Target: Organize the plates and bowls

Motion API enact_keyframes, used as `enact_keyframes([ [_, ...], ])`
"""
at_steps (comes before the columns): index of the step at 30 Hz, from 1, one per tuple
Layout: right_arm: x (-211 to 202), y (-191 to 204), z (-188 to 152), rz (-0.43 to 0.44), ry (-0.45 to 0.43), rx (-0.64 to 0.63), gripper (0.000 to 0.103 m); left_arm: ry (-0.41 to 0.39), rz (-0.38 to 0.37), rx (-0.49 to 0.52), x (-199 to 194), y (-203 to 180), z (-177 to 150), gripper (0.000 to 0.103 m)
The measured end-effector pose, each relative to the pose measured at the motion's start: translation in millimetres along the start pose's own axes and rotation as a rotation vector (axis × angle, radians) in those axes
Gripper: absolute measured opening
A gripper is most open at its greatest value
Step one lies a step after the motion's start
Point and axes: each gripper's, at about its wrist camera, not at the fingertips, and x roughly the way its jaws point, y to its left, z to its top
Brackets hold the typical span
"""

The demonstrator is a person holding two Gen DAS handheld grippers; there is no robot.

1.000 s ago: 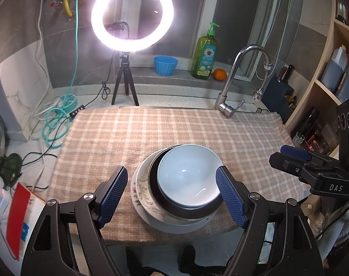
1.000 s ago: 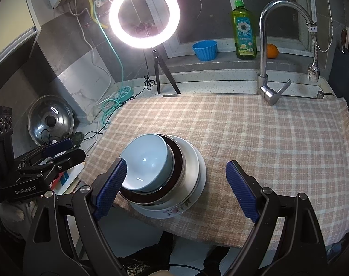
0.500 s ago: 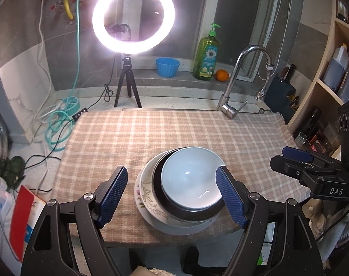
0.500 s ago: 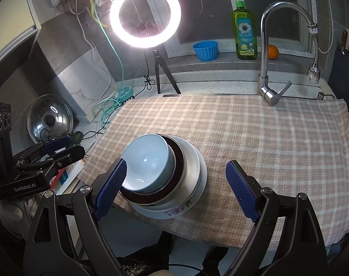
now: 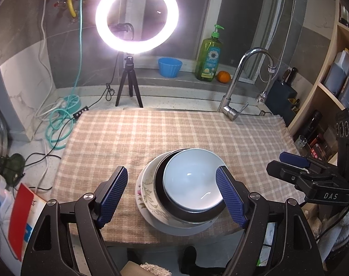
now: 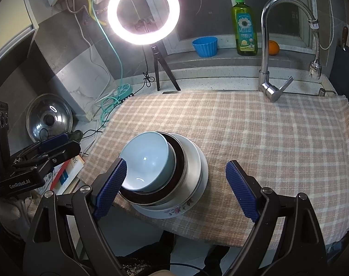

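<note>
A pale blue bowl [image 5: 193, 179] sits in a dark bowl [image 5: 172, 209], which sits on a floral white plate [image 5: 146, 191], stacked near the front edge of the checked cloth [image 5: 151, 133]. My left gripper [image 5: 172, 195] is open and empty, its jaws level with the stack's sides, held above it. In the right wrist view the same blue bowl [image 6: 146, 158], dark bowl [image 6: 179, 161] and plate [image 6: 197, 184] lie front left. My right gripper [image 6: 174, 184] is open and empty above the stack's right part. The right gripper also shows in the left wrist view [image 5: 296, 168], and the left gripper in the right wrist view [image 6: 47, 149].
A ring light on a tripod [image 5: 136, 20] stands behind the cloth. A faucet [image 5: 241, 80], a soap bottle [image 5: 209, 55], a blue cup [image 5: 170, 66] and an orange [image 5: 223, 76] are at the back. A pot lid [image 6: 49, 119] and cables [image 5: 59, 119] lie left. Shelves [image 5: 335, 69] stand right.
The left wrist view has drawn back and risen slightly, so the stack sits a little further right between its jaws. The right wrist view is almost unchanged.
</note>
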Motion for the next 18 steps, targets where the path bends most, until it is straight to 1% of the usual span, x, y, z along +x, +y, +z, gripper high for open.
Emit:
enact_keyframes([
  [13, 7, -1, -2, -0.003, 0.018, 0.01, 0.09, 0.017, 0.001, -0.011, 6, 1, -1, 0.079],
  [18, 12, -4, -1, -0.005, 0.029, 0.025, 0.09, -0.005, 0.01, 0.011, 5, 0, -1, 0.079],
])
